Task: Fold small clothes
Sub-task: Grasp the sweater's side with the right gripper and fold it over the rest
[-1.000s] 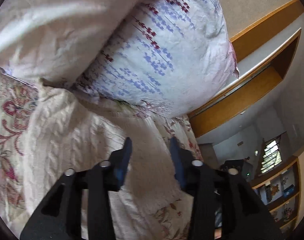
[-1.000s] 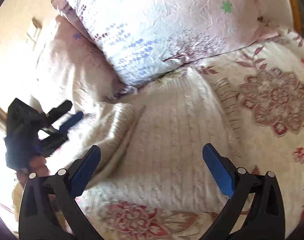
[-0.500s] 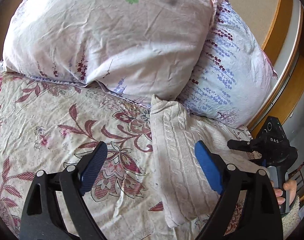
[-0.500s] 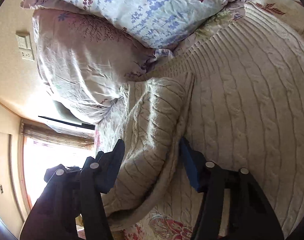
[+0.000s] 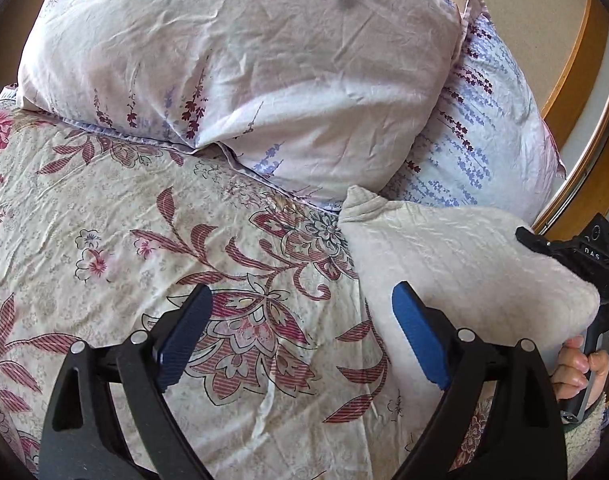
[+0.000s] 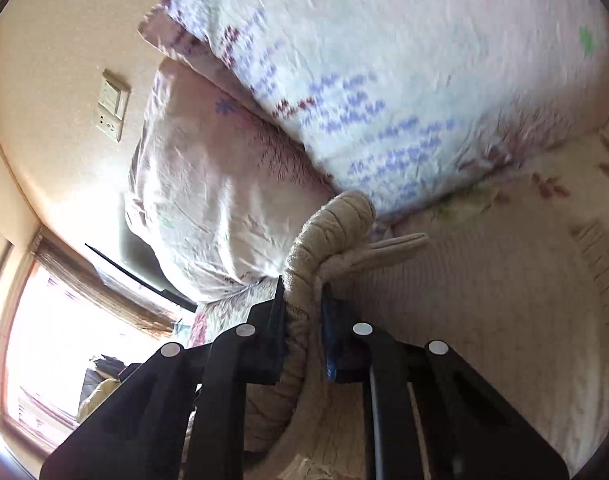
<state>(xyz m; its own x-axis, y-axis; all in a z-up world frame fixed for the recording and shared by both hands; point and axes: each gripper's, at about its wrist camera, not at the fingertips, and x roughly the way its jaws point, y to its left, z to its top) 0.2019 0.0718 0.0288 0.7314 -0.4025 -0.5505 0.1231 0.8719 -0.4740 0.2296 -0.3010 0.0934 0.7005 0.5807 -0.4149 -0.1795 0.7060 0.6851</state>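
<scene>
A cream cable-knit sweater [image 5: 456, 264] lies on a bed covered by a beige bedspread with a dark red floral print [image 5: 152, 240]. The sweater sits just in front of two stacked pillows at the head of the bed: a pale pink pillow with small purple sprigs [image 5: 240, 60] and, beside the sweater's far edge, a white pillow with blue and maroon flower stems [image 5: 492, 120].

The left tool [image 5: 302, 320], black with blue pads, hangs over the bedspread just beside the sweater's near edge. Its jaws are spread wide, with nothing between them; they have just been opening.

The right tool [image 6: 304, 312] has just been closing and now pinches a bunched fold of the sweater [image 6: 324, 240] between its pads, the knit rolled up in a thick ridge above the jaws. Seen from the left wrist camera, this tool [image 5: 576, 256] is at the sweater's far side from the left tool, with the sweater's edge lifted against it, and a person's hand [image 5: 580, 368] holds its handle.

A wall switch plate [image 6: 113, 106] is mounted on the wall beyond the pillows.
</scene>
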